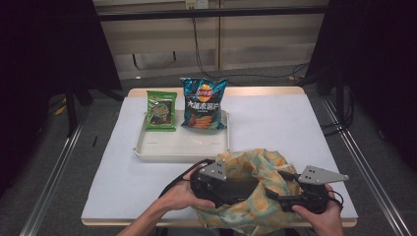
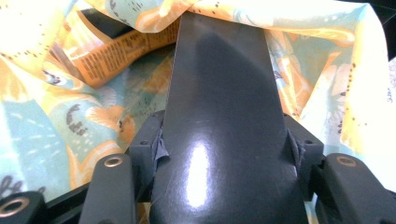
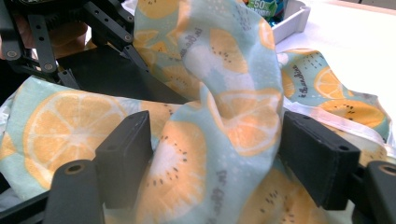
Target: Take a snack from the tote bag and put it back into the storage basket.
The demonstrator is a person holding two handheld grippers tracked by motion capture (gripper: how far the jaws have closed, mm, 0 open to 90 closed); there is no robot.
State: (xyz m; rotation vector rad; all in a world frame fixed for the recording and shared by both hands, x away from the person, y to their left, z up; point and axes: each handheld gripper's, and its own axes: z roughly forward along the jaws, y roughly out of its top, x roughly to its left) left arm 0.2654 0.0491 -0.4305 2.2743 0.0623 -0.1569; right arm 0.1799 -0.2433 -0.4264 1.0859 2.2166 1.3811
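- The left gripper [image 1: 223,189] is clamped on a glossy black packet [image 2: 224,116], its pads pressing the packet's two side edges.
- The packet's long axis runs straight away from those jaws into the mouth of the bag [image 1: 255,196]; its far end already lies under the bag's rim.
- The bag, cloth printed with orange slices on pale blue, sits at the table's [image 1: 275,123] near edge, between the two hands.
- The right gripper [image 1: 290,199] is at the bag's right rim. In the right gripper view a fold of bag cloth [image 3: 224,140] bulges between the jaws; I judge the pads loose on it, not pinching.
- The left hand [image 1: 184,194] is the one nearer the packet, so pushing it deeper would fall to that arm, while the right keeps the mouth wide.
- A tray [image 1: 147,150] lies far-left of the bag, holding a green packet [image 1: 161,110] and a blue crisp bag [image 1: 202,104].
- The blue bag carries a red-and-yellow Lay's-like roundel and large Chinese characters; I cannot read them surely.
- Small script on the bag cloth is too blurred to make out.
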